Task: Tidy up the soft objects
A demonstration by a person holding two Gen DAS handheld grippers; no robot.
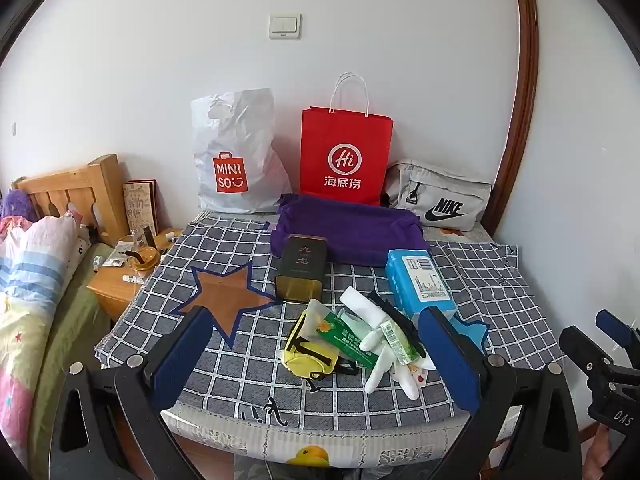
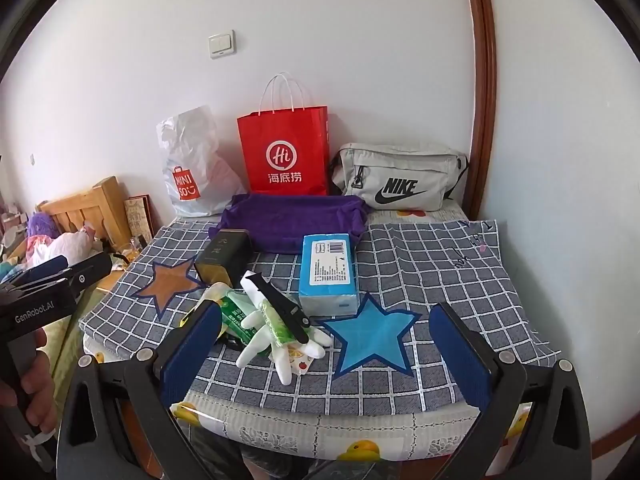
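Note:
On a checked cloth lies a heap of small things: a white glove [image 1: 390,364] [image 2: 276,344], a yellow pouch [image 1: 306,354], a green packet [image 1: 352,340] [image 2: 236,316] and a black strap [image 2: 286,308]. Behind them sit a blue tissue pack [image 1: 420,276] [image 2: 329,274], a dark tin [image 1: 301,266] [image 2: 224,256] and a purple fabric tray [image 1: 352,228] [image 2: 292,218]. My left gripper [image 1: 320,356] hangs open above the near edge, with the heap between its blue pads. My right gripper [image 2: 326,354] is open over a blue star patch [image 2: 372,336], empty.
A white plastic bag [image 1: 236,152], a red paper bag [image 1: 346,156] and a grey waist bag [image 1: 440,196] lean on the back wall. A brown star patch [image 1: 226,300] marks the cloth's left. A cluttered nightstand [image 1: 120,280] and a bed [image 1: 32,280] are at left.

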